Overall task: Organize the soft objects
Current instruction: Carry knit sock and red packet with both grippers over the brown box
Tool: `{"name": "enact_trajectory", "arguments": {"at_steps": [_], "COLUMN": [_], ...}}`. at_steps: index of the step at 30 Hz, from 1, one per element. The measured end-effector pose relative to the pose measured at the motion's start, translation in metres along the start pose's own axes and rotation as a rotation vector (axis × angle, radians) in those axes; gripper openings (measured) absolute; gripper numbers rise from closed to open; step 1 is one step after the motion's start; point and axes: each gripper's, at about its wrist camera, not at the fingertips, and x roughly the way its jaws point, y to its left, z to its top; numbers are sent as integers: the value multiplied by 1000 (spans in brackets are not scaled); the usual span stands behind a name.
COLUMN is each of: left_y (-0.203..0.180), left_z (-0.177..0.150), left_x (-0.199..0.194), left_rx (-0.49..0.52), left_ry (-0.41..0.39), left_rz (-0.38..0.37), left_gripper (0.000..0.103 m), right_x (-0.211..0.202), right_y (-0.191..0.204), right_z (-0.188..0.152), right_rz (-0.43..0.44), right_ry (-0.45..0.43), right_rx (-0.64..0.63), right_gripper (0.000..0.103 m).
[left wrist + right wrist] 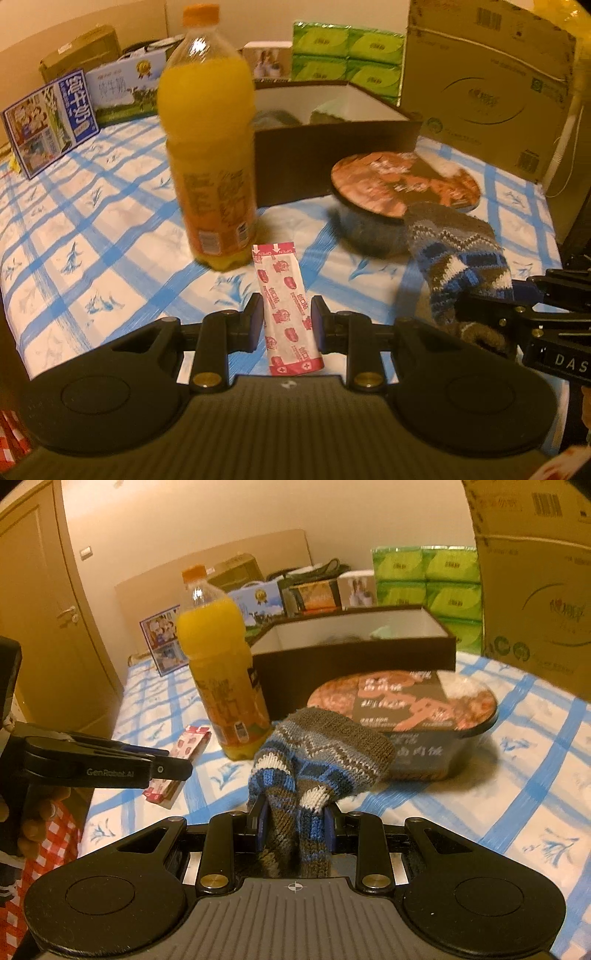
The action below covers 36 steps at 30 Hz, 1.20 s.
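Partly hidden, the sock's [314, 771] lower end sits pinched in right jaws; left jaws pinch a packet [290, 314].

Knitted sock [317, 760], grey-brown with blue and white zigzag bands, bunched and folded, its lower part pinched between 2 blue pads, its cuff end drooping toward the table. Flat pink-and-white bandage packet [290, 314], printed with red figures, stands lengthwise, "OPEN" end pointing away.

Juice bottle [208, 147] and meal tub [402, 195] before the open box [332, 155]; bare cloth [92, 229] leftward.
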Motion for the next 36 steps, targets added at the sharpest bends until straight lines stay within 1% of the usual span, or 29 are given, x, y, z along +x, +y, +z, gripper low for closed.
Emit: {"name": "enact_trajectory", "arguments": {"at_steps": [11, 18, 23, 28, 36], "left_y": [-30, -46, -53, -54, -57], "left_z": [22, 50, 80, 114, 169], "left_x": [-10, -1, 14, 29, 54], "left_rx": [33, 64, 85, 77, 64], "left_ry": [-38, -57, -69, -87, -112], "left_rz": [-28, -28, -18, 6, 53], "left_gripper": [25, 25, 25, 25, 25], "right_x": [-25, -26, -18, -6, 26], "right_y": [-21, -50, -75, -94, -114], "right_z": [20, 43, 72, 107, 158], "right_rz": [-3, -8, -14, -16, 15], "right_ry": [-53, -72, -91, -113, -129], "right_rx": [-24, -52, -66, -102, -135], "right_gripper": [30, 30, 30, 30, 30]}}
